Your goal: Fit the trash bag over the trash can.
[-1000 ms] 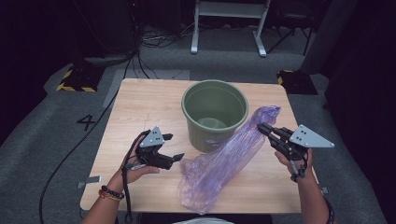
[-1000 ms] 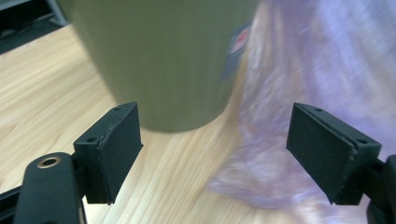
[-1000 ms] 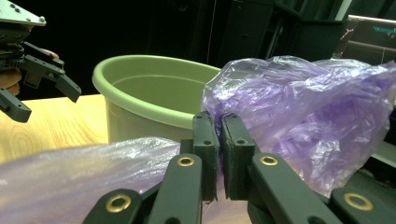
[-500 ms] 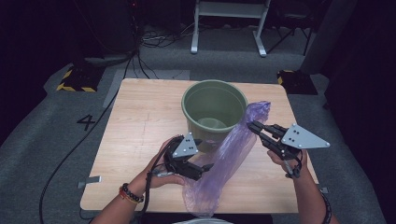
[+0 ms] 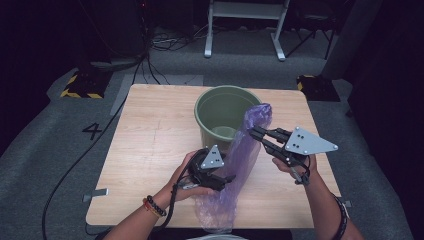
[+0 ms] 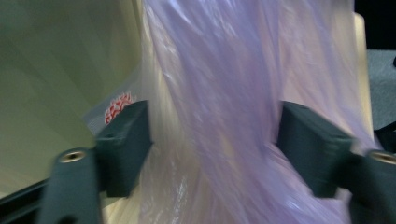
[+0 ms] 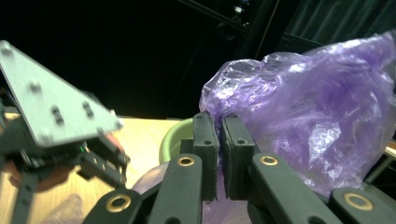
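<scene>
Purple plastic, thin and see-through, makes up the bag (image 5: pixel 243 155) that both grippers work on. It runs as a long strip from the near edge of the worktop (image 5: pixel 150 130) up to the rim of the green bucket (image 5: pixel 220 107), so its long axis points away from the person and rises toward the bucket's right side. The lower end lies crumpled on the wood in front of the bucket; the upper end stands lifted beside the rim.

That upper end is pinched by the right gripper (image 5: pixel 254 132), whose jaws are pressed together on the film, as the right gripper view (image 7: pixel 219 140) shows plainly, with the bag ballooning just beyond the bucket's edge. The left gripper (image 5: pixel 229 178) sits lower down, on the near side of the bucket, at the bag's middle. Its jaws have just been closing and the bag hangs between them, yet in the left gripper view the pads (image 6: pixel 123 144) stand apart on either side of the film and do not press it.

Judged from this, the next move turns on the left gripper, the one nearer the bag's slack middle, taking hold across the strip so the mouth can be spread over the bucket.
</scene>
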Available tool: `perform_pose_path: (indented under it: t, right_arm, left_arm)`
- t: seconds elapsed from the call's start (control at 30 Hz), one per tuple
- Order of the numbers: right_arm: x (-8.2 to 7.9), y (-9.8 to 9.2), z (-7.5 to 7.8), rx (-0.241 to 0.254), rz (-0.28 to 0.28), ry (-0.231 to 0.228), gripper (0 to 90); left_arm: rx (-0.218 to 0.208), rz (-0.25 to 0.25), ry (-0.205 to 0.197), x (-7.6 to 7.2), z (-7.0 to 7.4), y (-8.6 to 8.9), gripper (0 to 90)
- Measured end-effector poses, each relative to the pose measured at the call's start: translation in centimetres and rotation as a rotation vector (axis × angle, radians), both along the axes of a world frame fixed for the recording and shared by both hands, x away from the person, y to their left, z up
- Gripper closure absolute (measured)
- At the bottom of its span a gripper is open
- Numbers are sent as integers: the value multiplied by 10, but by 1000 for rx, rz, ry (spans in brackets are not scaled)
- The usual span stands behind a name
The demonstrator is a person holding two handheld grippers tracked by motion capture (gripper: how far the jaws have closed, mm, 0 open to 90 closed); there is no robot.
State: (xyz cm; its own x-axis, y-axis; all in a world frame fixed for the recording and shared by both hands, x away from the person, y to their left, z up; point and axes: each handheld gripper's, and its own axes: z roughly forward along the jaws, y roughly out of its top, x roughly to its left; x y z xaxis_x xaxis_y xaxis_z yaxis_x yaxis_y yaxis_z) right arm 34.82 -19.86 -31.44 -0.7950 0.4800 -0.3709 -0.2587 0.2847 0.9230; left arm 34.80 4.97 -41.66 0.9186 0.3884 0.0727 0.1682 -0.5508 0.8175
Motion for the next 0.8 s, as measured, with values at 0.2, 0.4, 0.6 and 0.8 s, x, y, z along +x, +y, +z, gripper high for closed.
perform_pose_path:
  t: [0.2, 0.4, 0.6, 0.8]
  right_arm:
    - [6, 7, 1, -4, 10, 10, 858]
    - [19, 9, -1, 2, -2, 38, 858]
    - [33, 11, -1, 0, -27, 56, 855]
    - [59, 20, -4, -22, -50, 121, 832]
  left_arm:
    - [30, -15, -29, -1, -5, 5, 655]
    - [-9, -37, -46, -5, -1, 19, 821]
    - [-56, -60, -52, -7, 6, 32, 876]
    - [-80, -61, -73, -9, 15, 38, 878]
